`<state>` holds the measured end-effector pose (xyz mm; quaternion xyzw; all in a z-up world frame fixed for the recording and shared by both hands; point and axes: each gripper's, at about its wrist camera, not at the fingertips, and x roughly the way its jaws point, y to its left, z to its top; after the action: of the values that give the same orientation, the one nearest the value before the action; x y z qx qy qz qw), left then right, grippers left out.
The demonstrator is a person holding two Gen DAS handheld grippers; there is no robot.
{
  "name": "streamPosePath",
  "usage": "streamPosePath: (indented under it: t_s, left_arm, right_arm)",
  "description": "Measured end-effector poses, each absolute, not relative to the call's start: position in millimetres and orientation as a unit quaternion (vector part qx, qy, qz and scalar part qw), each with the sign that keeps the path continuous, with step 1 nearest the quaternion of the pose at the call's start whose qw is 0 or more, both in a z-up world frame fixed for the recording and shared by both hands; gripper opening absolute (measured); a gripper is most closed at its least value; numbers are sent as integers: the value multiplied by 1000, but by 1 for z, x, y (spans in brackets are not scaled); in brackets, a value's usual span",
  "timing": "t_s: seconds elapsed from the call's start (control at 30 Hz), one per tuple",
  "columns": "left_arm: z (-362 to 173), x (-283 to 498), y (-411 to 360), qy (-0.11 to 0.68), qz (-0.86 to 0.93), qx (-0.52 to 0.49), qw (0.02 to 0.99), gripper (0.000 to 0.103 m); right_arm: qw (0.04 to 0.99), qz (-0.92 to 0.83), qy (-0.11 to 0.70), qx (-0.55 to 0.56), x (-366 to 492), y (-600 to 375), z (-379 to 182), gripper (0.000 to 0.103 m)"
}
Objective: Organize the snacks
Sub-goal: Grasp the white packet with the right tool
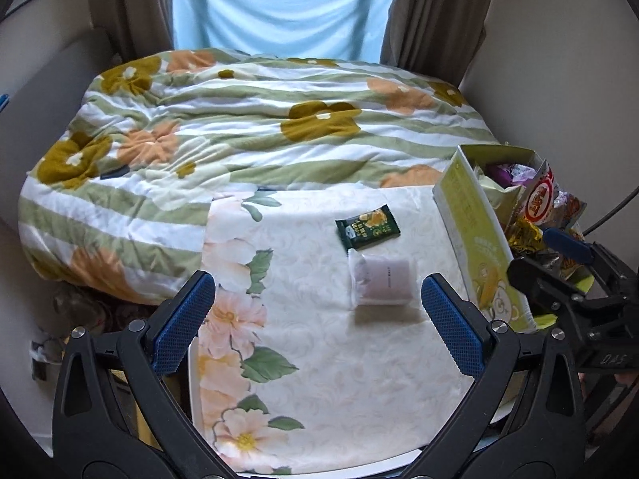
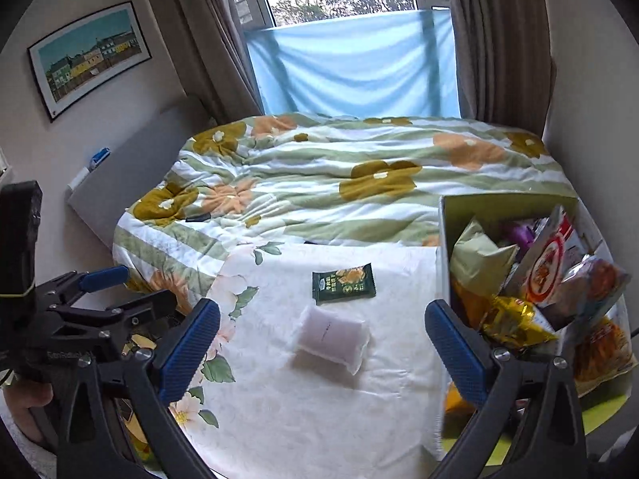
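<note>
Both tongs spread wide, empty. Left gripper (image 1: 317,321) hovers over the cloth (image 1: 339,379); pale packet (image 1: 381,281) just ahead between its tips, green packet (image 1: 367,226) beyond. Right gripper (image 2: 321,345) beside snack box (image 2: 445,239). Likely step: sorting; next, close on one packet

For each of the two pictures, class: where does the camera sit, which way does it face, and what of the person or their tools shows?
Left wrist: on the left hand-held gripper, facing the bed and window; right hand-held gripper at the right edge.
Right wrist: on the right hand-held gripper, facing likewise; the left one and a hand at left.
Shared: dark green packet, pale packet, snack box.
</note>
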<state>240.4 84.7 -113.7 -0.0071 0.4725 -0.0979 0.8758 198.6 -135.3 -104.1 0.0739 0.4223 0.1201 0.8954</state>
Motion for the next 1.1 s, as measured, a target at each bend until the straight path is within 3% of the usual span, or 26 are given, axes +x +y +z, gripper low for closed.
streamPosePath:
  t_s: [0.57, 0.9, 1.1]
  left_arm:
    - [-235, 337, 119, 537, -166, -2, 827, 102]
    - [-270, 363, 104, 561, -166, 10, 811, 102]
    - [-274, 376, 90, 563, -171, 24, 808, 102]
  right_arm:
    - [861, -22, 501, 90, 273, -92, -269, 102]
    - [858, -71, 507, -37, 278, -58, -300, 102]
    - [860, -90, 503, 6, 273, -80, -299, 102]
